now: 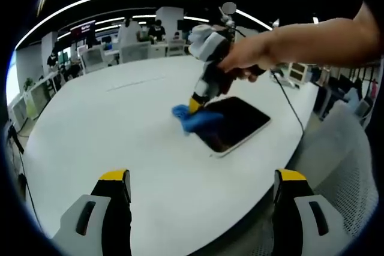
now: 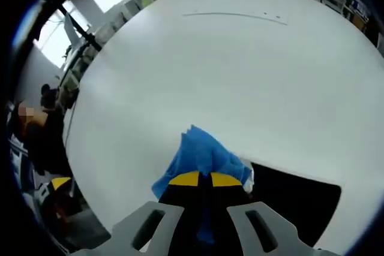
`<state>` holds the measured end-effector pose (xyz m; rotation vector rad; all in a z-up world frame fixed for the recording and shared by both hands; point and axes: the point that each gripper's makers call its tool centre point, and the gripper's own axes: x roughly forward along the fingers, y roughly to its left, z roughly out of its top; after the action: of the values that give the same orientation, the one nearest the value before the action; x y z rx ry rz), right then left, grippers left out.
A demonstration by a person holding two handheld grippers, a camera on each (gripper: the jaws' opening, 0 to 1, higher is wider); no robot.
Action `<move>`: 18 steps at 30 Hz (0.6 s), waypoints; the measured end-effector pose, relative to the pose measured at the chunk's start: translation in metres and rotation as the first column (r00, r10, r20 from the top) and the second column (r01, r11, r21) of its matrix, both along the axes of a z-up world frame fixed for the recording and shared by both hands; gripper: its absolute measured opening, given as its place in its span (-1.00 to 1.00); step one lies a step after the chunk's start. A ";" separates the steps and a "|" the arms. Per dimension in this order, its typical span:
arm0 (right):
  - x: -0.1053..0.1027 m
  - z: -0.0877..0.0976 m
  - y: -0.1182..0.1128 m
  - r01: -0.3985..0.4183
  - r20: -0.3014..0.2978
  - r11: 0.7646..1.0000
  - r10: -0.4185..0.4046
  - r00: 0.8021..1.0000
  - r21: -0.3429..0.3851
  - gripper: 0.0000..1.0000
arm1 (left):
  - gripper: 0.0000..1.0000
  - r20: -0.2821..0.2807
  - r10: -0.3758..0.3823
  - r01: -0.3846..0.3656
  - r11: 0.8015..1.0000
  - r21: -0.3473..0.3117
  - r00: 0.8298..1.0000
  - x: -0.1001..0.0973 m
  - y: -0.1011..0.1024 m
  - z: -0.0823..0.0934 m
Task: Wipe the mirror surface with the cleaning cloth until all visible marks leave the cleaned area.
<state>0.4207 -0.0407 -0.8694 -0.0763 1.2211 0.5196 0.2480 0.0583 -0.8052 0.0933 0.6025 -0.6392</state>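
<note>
A dark rectangular mirror [image 1: 237,123] lies flat on the white table [image 1: 120,124], near its right edge. A blue cleaning cloth [image 1: 195,118] rests on the mirror's left corner. A hand holds my right gripper [image 1: 195,105], which presses down on the cloth. In the right gripper view, my right gripper [image 2: 201,179] is shut on the blue cloth [image 2: 201,154], with the mirror [image 2: 297,199] dark to its right. My left gripper [image 1: 201,179] hovers open at the table's near edge, well short of the mirror, with nothing between its yellow-tipped fingers [image 1: 114,176].
The round white table [image 2: 240,70] stretches wide around the mirror. A black cable [image 1: 288,100] runs off the table's right side. A mesh chair [image 1: 348,160] stands at the right. Desks, chairs and people fill the office behind.
</note>
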 end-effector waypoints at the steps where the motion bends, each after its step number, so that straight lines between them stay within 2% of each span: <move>1: -0.001 0.002 0.000 -0.001 0.001 1.000 0.001 1.000 -0.001 -1.00 | 0.99 0.000 -0.001 0.001 1.000 0.002 1.000 0.000 0.000 0.000; 4: 0.005 0.001 0.000 0.005 -0.001 1.000 -0.005 1.000 0.002 -1.00 | 0.99 -0.003 0.000 0.000 1.000 0.004 1.000 0.000 0.000 0.000; 12: 0.003 0.005 -0.001 0.019 -0.008 1.000 -0.019 1.000 0.019 -1.00 | 0.99 0.002 0.001 -0.001 1.000 0.008 1.000 0.000 0.001 -0.001; 18: 0.002 0.006 -0.001 -0.001 0.000 1.000 0.001 1.000 0.020 -1.00 | 0.99 0.004 0.005 -0.005 1.000 0.010 1.000 0.000 0.001 0.000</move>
<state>0.4224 -0.0413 -0.8634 -0.0603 1.2155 0.5330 0.2485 0.0595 -0.8056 0.1019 0.6023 -0.6317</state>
